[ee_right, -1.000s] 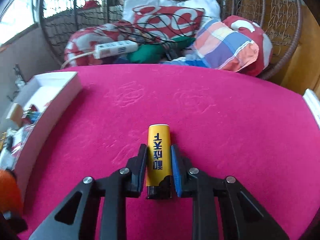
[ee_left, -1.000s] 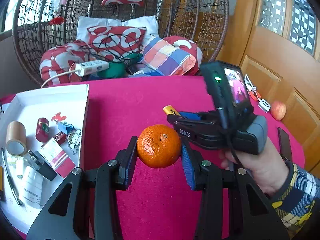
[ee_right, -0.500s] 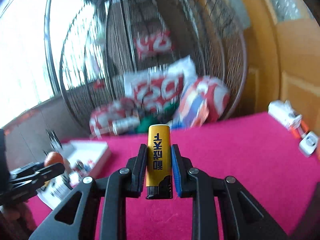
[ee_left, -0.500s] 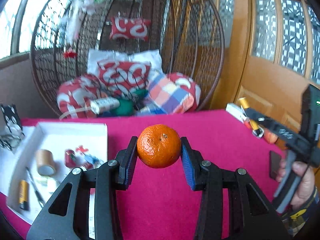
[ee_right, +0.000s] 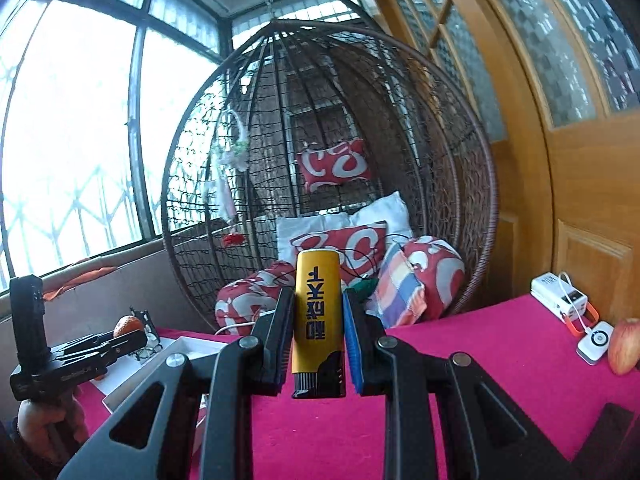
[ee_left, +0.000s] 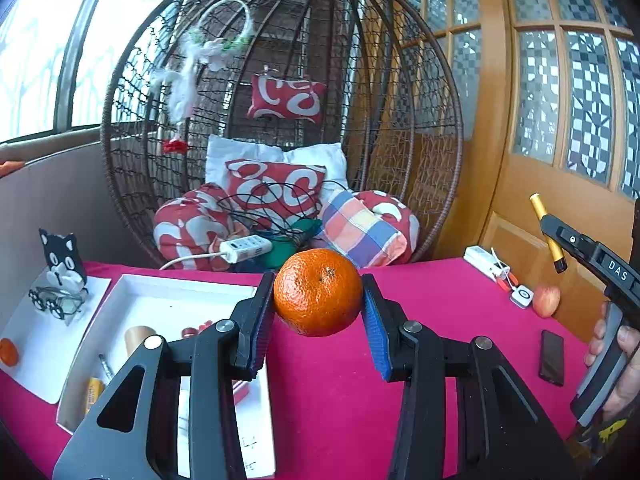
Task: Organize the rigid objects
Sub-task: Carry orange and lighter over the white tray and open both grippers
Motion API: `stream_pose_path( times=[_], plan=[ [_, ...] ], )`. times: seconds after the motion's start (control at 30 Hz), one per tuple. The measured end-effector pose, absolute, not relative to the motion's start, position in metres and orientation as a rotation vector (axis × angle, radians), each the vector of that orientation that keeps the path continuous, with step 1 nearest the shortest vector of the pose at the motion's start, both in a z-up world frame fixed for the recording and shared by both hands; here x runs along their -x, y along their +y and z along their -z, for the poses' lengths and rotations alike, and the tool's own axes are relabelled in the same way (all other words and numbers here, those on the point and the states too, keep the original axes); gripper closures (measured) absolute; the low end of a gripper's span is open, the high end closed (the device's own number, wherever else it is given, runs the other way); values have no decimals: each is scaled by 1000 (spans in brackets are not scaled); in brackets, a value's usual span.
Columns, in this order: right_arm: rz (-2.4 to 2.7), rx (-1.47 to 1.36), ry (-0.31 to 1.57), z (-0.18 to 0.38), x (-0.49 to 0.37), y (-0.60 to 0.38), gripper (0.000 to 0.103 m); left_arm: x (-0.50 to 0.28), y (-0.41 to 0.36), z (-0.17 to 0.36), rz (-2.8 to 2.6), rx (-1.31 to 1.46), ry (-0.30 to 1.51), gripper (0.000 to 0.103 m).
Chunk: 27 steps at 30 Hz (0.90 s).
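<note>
**Both jaws loaded, both held above the worktop**

Far left on the worktop (ee_left: 440,320) I see a flat white tray (ee_left: 24,344) with glasses (ee_left: 56,304) and a small orange piece, then the white box (ee_left: 168,292) already holding small items. My left gripper (ee_left: 318,320) has its jaws pinching the mandarin (ee_left: 318,292) across its middle, lifted clear of the red cloth, just right of the box. I judge the fruit light but soft-skinned and round, so I would keep the squeeze gentle and on the widest part, or it may roll out.

Further right, my right gripper (ee_right: 316,344) has its jaws pressed on the flat sides of the lighter (ee_right: 318,320), upright, cap end down, also off the worktop. It looks stiff, light and slick; the low grip suits it. An apple (ee_right: 624,346) lies far right.
</note>
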State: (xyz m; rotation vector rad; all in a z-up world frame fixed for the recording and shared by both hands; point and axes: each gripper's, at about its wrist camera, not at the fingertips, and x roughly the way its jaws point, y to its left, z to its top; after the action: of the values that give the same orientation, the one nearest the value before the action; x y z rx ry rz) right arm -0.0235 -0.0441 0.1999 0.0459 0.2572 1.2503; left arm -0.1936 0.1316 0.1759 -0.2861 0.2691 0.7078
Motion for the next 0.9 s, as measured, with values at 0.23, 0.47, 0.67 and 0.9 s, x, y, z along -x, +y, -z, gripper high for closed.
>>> stream_pose_path(
  times=[0.23,0.47,0.67,0.9],
  plan=[
    [-1274,-15,254,-203,40,-33,81,216,141,-174,-728,313,240,62],
    [-1296,31,258,-201,57,-19,81,238,151,-171,-753,341,222,62],
    [-1323,63,266,-200,69,-4,81,264,163,-166,-790,375,204,62],
    [-1357,101,288,-195,85,19,80,289,174,-160,-824,408,185,62]
  ],
)
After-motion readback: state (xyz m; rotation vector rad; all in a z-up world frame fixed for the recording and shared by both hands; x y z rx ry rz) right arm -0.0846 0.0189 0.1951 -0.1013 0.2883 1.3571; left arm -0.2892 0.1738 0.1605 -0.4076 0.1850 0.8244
